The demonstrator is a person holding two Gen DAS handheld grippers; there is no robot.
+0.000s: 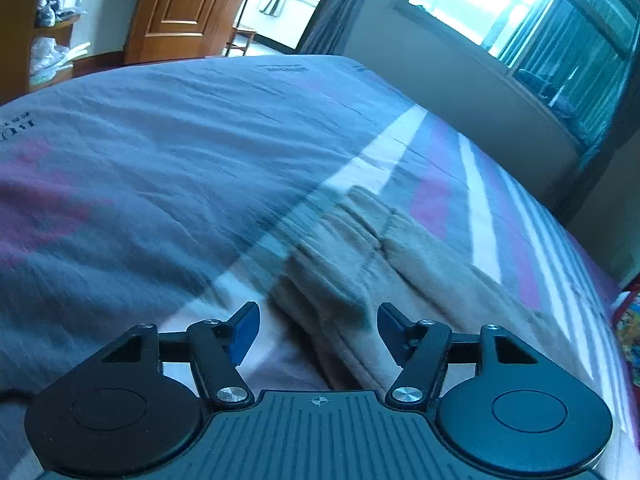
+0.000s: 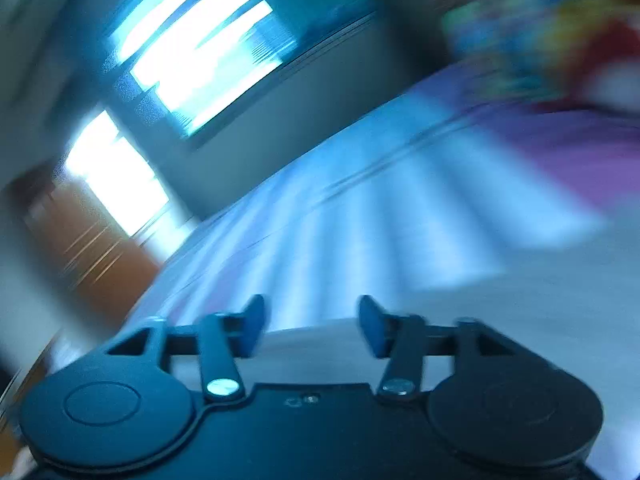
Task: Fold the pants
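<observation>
Beige pants (image 1: 360, 248) lie on the striped bedspread (image 1: 180, 152), running from the centre toward the lower right of the left wrist view. My left gripper (image 1: 318, 330) is open and empty, hovering just above the near end of the pants. My right gripper (image 2: 312, 326) is open and empty over the striped bedspread (image 2: 360, 208). The right wrist view is heavily blurred and the pants do not show in it.
A wooden door (image 1: 180, 4) and shelves (image 1: 48, 28) stand beyond the bed's far edge. A window with curtains (image 1: 540, 20) is on the right wall. A colourful object (image 2: 540, 28) lies at the bed's edge.
</observation>
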